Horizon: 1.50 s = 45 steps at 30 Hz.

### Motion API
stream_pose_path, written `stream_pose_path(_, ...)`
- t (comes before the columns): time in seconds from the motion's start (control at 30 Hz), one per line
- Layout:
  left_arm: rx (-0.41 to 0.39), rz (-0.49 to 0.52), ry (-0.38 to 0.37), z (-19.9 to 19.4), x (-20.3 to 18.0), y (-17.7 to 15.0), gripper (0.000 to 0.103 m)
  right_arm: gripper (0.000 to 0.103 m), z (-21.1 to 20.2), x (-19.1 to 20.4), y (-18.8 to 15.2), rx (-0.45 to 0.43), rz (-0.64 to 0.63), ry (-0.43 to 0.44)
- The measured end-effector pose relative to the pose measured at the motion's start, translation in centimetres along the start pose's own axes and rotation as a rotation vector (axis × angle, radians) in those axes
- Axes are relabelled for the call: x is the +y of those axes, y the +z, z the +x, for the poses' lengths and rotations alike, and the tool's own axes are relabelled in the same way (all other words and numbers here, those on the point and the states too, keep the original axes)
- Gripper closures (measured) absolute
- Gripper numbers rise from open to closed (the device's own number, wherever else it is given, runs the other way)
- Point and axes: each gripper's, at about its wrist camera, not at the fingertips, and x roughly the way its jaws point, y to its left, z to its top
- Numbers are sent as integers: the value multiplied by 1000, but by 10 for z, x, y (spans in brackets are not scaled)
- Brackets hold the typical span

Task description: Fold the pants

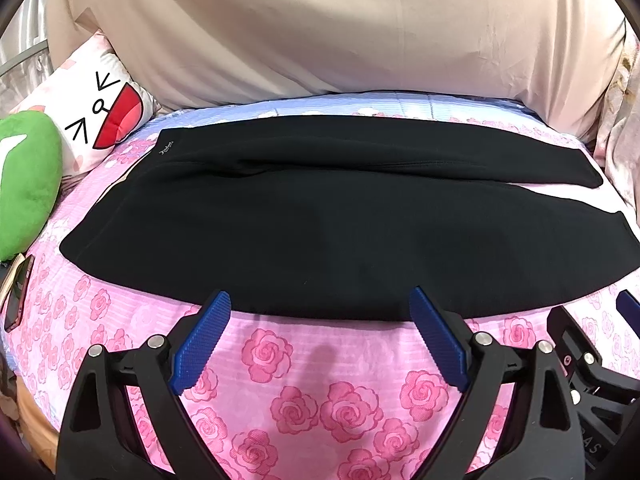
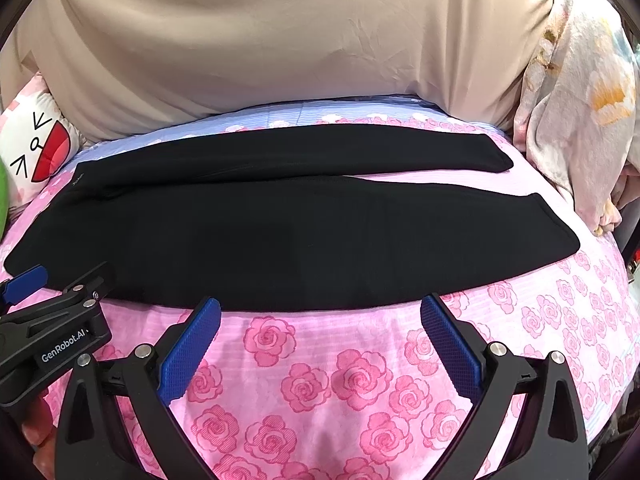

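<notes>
Black pants [image 1: 320, 224] lie flat across a pink rose-print bed sheet [image 1: 320, 392], waistband at the left, both legs running to the right with a narrow gap between them. They also show in the right wrist view [image 2: 304, 232]. My left gripper [image 1: 320, 304] is open and empty, its blue fingertips at the pants' near edge. My right gripper [image 2: 320, 308] is open and empty, also at the near edge, just right of the left gripper. The left gripper's body [image 2: 52, 320] shows at the left of the right wrist view.
A beige curtain or cover [image 1: 320, 32] hangs behind the bed. A white cartoon-face pillow [image 1: 96, 120] and a green plush [image 1: 24, 184] lie at the left, with a phone [image 1: 16, 296] near the edge. A floral blanket [image 2: 580, 120] is bunched at the right.
</notes>
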Motion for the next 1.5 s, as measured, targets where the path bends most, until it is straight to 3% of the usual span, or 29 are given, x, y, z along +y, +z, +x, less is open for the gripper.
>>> stream_pose_path(1.17, -2, -1, 3, 4, 3, 6, 14, 5, 5, -7, 6, 2, -18, 13)
stream_pose_path(1.3, -36, -9, 16, 2, 15, 11, 14, 5, 20, -49, 25, 16, -11, 15)
stream_pose_path(1.5, -85, -74, 108, 12, 59, 29, 14, 5, 78, -190, 105, 8, 67, -41)
